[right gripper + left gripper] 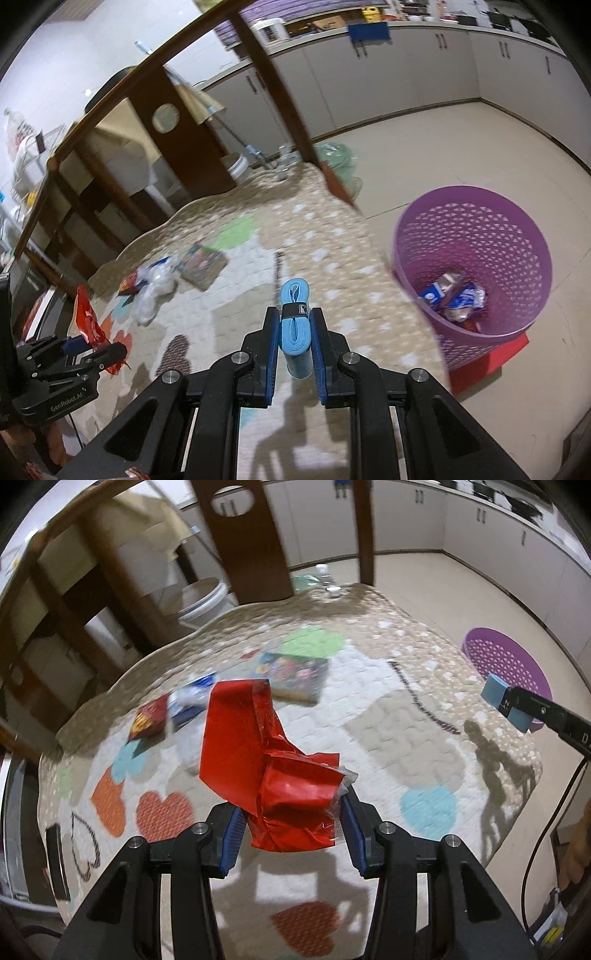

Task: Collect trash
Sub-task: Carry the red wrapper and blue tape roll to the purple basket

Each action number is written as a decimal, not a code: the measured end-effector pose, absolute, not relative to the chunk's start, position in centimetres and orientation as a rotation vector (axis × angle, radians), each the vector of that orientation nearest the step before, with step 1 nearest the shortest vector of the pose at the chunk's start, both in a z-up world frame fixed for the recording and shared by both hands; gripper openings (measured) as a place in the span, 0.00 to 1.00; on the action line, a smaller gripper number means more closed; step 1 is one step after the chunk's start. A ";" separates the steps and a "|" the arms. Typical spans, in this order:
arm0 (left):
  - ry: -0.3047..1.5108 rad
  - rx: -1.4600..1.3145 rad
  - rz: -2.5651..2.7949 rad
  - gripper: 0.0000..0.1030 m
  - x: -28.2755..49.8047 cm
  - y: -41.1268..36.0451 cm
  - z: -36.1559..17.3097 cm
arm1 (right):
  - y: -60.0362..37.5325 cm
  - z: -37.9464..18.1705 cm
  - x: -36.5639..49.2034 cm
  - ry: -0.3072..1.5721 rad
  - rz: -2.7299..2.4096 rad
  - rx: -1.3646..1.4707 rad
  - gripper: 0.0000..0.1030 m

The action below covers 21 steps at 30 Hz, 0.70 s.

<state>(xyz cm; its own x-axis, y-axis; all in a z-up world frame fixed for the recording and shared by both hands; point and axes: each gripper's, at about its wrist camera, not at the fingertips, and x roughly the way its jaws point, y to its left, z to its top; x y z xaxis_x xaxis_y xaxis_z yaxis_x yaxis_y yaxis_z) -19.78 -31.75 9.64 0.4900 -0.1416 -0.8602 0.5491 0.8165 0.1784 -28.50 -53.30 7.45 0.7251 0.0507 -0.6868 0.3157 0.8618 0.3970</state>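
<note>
My left gripper [291,830] is shut on a crumpled red wrapper [266,768] and holds it above the patterned rug [406,720]; it also shows at the left of the right wrist view [86,326]. My right gripper [293,328] is shut on a light blue folded pack with a black band [293,321], held above the rug; it also shows in the left wrist view [509,705]. The purple mesh basket [476,229] stands on the floor to the right, with several wrappers [452,295] inside. Loose trash lies on the rug: a colourful box [295,672], a blue-white packet [190,699] and a small red-yellow packet [147,720].
A wooden table with dark legs [280,92] stands over the rug's far edge. A white bucket [203,602] and a bottle [325,576] sit beyond the rug. White cabinets [406,74] line the far wall. The basket stands on a red mat [491,365].
</note>
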 end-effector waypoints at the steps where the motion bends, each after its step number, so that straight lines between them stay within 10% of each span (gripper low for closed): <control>1: 0.976 0.477 -0.444 0.44 -19.8 -32.4 9.6 | -54.0 7.4 -28.7 0.751 -0.163 0.530 0.17; 21: 1.009 0.422 -0.783 0.45 -18.7 -50.6 9.4 | -67.0 5.9 -32.3 0.706 -0.368 0.607 0.17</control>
<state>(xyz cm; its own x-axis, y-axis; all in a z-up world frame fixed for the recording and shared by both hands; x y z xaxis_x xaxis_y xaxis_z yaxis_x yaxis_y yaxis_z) -18.71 -50.58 9.42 0.3004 -0.3847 -0.8728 0.7499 0.6607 -0.0331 -32.26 -67.04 5.86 0.7084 -0.1124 -0.6968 0.5068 0.7682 0.3913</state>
